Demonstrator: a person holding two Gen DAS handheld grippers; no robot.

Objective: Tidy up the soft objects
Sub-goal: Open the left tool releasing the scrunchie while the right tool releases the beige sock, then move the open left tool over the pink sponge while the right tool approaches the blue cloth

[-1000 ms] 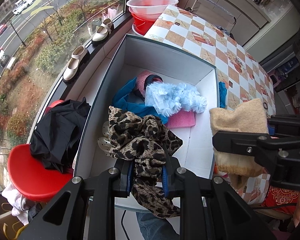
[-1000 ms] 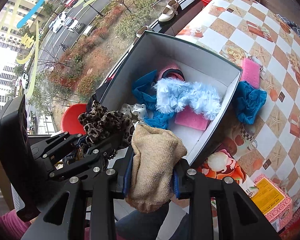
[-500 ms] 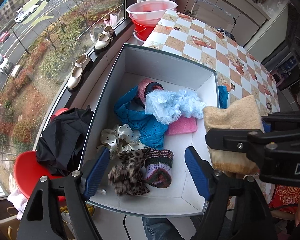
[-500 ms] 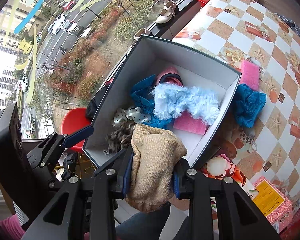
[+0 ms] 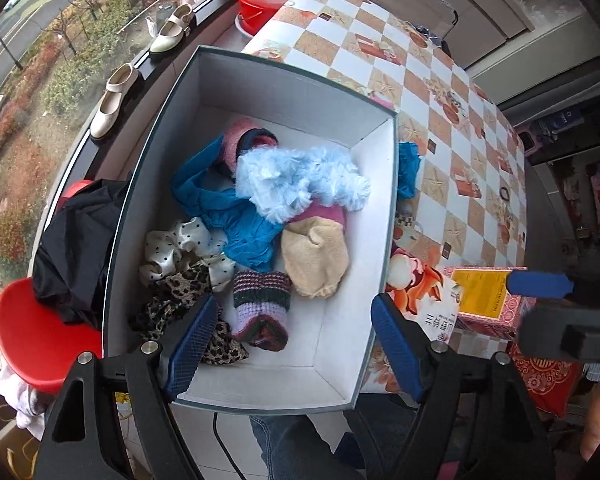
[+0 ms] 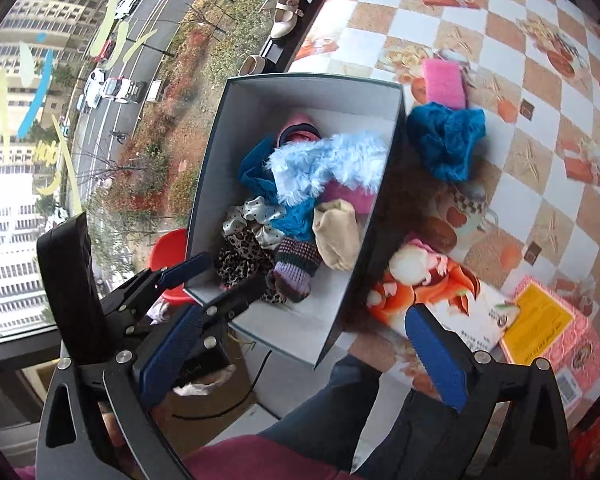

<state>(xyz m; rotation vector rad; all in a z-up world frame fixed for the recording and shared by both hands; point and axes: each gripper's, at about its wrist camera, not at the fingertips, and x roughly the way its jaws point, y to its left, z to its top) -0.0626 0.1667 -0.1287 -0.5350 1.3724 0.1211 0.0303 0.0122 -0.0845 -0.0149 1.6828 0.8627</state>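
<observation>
The grey storage box (image 5: pixel 172 128) sits at the table's near edge and holds the sorted soft items: the beige mitten (image 5: pixel 316 256), the leopard-print scrunchie (image 5: pixel 172 300), a striped knit cuff (image 5: pixel 262 304), a polka-dot satin scrunchie (image 5: pixel 180 248), a teal cloth (image 5: pixel 236 216) and a pale blue fluffy piece (image 5: pixel 300 184). The left gripper (image 5: pixel 290 342) hangs over the box's near end, jaws apart and empty. The right gripper (image 6: pixel 300 360) has just been opening; nothing sits between its jaws, and the mitten lies in the box. Risk: the two tools stand close together, so the next reach could knock them or nudge the box, which appears to overhang the table edge. The right wrist view shows a teal scrunchie (image 6: pixel 446 140) and a pink sponge (image 6: pixel 444 82) on the checked tablecloth (image 6: pixel 540 200) outside the box; the left view shows only a sliver of the former. The left view alone shows black clothing on a red stool (image 5: pixel 32 332).
</observation>
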